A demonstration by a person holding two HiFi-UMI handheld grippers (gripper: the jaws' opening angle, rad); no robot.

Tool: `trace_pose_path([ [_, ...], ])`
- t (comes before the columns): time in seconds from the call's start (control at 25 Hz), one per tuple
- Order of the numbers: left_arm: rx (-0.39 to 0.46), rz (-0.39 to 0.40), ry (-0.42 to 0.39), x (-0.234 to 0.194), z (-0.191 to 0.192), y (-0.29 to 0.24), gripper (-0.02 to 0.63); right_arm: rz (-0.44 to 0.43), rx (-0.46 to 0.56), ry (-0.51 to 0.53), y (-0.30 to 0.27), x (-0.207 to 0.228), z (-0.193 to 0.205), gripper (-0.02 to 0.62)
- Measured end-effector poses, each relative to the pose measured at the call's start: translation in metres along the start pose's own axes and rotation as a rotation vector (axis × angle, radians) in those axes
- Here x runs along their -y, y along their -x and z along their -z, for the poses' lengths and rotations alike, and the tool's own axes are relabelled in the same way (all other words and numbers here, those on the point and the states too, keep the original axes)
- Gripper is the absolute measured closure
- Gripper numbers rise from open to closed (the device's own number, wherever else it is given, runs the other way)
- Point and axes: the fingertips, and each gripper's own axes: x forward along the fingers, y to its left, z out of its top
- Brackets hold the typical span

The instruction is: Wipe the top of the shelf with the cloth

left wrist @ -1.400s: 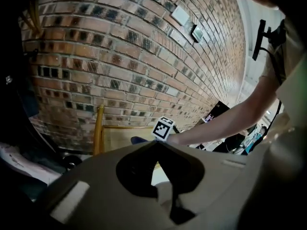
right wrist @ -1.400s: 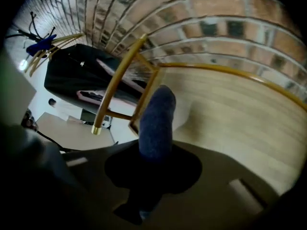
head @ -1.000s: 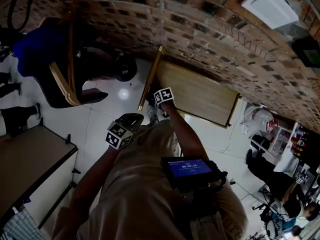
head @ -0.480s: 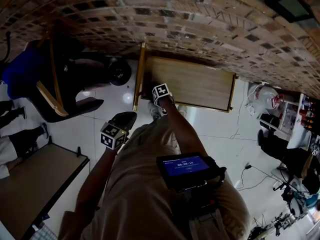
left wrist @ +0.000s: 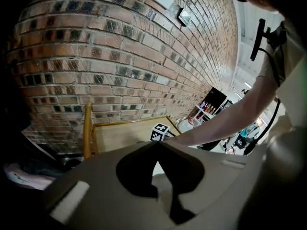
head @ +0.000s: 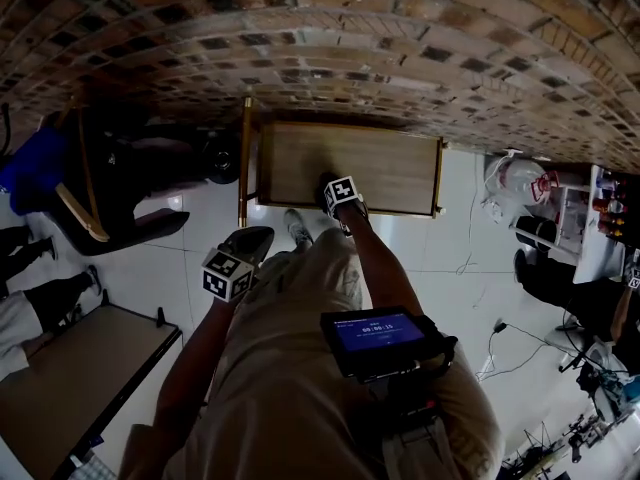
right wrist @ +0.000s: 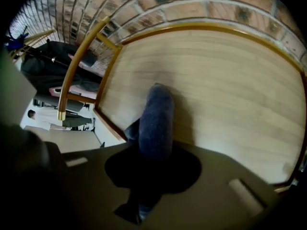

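Observation:
The shelf's wooden top (head: 390, 163), framed by a brass rail, stands against the brick wall. My right gripper (head: 330, 184) reaches over its front left part, shut on a rolled blue-grey cloth (right wrist: 156, 116). The cloth's free end lies on the wooden top (right wrist: 225, 75) in the right gripper view. My left gripper (head: 250, 240) hangs back over the floor tiles, left of the shelf and apart from it. Its jaws stand together with nothing between them, and the shelf top (left wrist: 124, 133) and the right gripper's marker cube (left wrist: 159, 131) show beyond them.
The brick wall (head: 330, 58) runs behind the shelf. A dark chair (head: 110, 188) with blue fabric stands to the left, a dark table (head: 70, 388) at the lower left. A white bag (head: 512, 183), a stocked rack (head: 600, 218) and floor cables (head: 500, 328) lie to the right.
My right gripper has moved with the cloth from the shelf's front left corner onto the wooden top. The head view has swung to face the shelf. The left gripper has barely moved.

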Motion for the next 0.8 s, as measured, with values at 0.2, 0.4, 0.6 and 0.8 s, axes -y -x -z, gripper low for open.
trace_pose_path([
  [0.2, -0.048, 0.022, -0.016, 0.037, -0.009, -0.028, 0.601, 0.031, -0.005, -0.040, 0.023, 0.060, 0.026, 0.531],
  [0.4, -0.070, 0.042, -0.069, 0.067, -0.031, -0.055, 0.601, 0.052, 0.030, -0.109, 0.046, 0.113, 0.047, 0.531],
  [0.6, -0.099, 0.066, -0.115, 0.102, -0.050, -0.076, 0.601, 0.101, 0.047, -0.169, 0.061, 0.171, 0.073, 0.531],
  [0.8, -0.106, 0.078, -0.167, 0.127, -0.065, -0.088, 0.601, 0.168, 0.066, -0.242, 0.089, 0.223, 0.097, 0.531],
])
